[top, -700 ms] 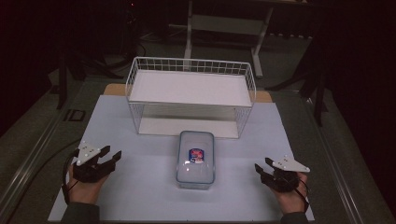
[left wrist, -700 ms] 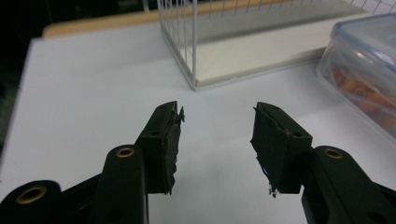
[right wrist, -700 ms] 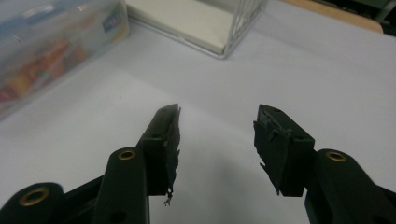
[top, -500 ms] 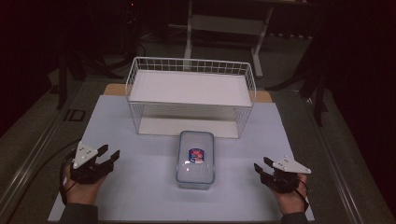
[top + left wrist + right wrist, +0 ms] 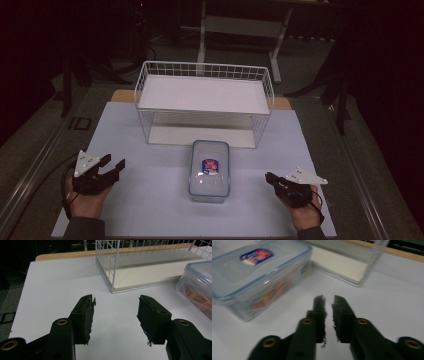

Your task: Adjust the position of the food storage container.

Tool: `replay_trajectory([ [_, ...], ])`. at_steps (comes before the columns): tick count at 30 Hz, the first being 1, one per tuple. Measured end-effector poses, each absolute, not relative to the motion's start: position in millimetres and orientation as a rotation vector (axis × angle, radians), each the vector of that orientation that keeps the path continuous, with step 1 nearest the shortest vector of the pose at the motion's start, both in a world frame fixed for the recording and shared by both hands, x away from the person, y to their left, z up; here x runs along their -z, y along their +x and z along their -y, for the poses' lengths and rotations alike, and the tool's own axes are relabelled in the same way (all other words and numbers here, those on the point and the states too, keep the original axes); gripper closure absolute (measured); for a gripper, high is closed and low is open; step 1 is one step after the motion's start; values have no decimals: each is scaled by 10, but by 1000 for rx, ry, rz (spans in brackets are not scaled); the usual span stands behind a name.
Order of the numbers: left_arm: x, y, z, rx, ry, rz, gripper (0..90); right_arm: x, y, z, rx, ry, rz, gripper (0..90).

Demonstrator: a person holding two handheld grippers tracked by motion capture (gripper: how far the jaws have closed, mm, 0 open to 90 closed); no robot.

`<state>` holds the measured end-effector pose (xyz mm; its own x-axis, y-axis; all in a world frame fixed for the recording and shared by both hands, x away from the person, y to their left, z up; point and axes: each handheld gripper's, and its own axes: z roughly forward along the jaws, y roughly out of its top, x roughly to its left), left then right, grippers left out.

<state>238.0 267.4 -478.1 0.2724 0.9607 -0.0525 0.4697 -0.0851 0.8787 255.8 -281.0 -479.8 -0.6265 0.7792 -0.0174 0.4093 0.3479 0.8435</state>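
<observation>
The lidded plastic container (image 5: 209, 170) sits mid-surface toward the near edge, just before the wire rack (image 5: 204, 102). The left gripper (image 5: 111, 165) has its fingers wide apart; the right gripper (image 5: 270, 178) has them nearly together. A one-sided push could skid the smooth container; those narrow fingers likely cannot span it.

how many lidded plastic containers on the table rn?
1. The clear container with a blue-rimmed lid lies mid-table, just in front of the white wire rack, between the left gripper and right gripper. The rack's shelves look bare.
</observation>
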Motion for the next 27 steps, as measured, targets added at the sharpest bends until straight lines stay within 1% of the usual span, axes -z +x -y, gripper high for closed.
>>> replay_trajectory([
  [1,4778,2381,-2684,-733,1691,-1324,461,4796,2556,2780,-1190,1028,-2209,896],
  [3,4777,2379,-2691,-733,1688,-1326,462,4787,2560,2725,-1197,1010,-2220,898],
  [6,4778,2378,-2695,-738,1685,-1327,462,4779,2557,2667,-1207,995,-2230,898],
  [17,4777,2385,-2694,-744,1684,-1325,461,4865,2558,2229,-1203,855,-2388,898],
  [27,4774,2381,-2699,-748,1680,-1322,462,4989,2580,1998,-1151,775,-2504,898],
])
